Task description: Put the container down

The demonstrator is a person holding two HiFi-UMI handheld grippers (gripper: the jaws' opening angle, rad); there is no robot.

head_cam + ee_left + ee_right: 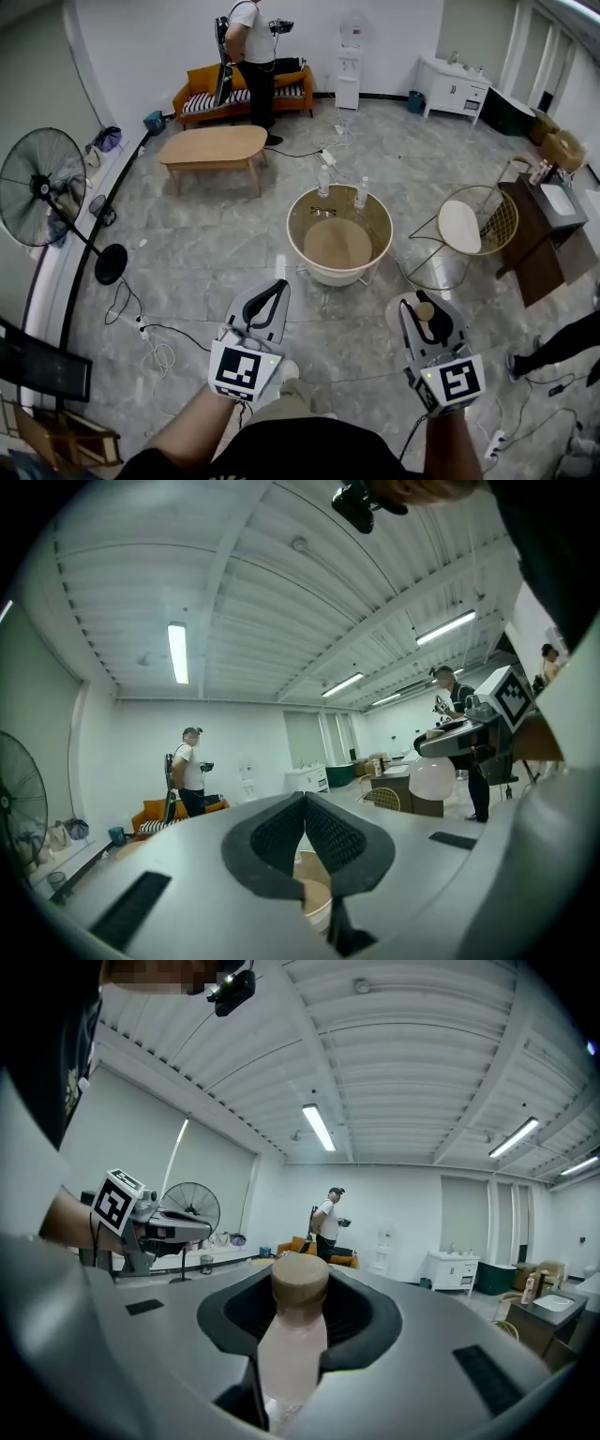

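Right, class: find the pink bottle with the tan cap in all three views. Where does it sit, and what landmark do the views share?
Head view: bottle at lower right, in the right hand-held gripper.
Left gripper view: bottle right of centre, hanging below that gripper.
Right gripper view: bottle at bottom centre, between the jaws.
Shared landmark: the standing person by the orange sofa.

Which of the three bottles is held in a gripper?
The pinkish tan-capped bottle in the right gripper; the two clear bottles stand at the round table's far edge.
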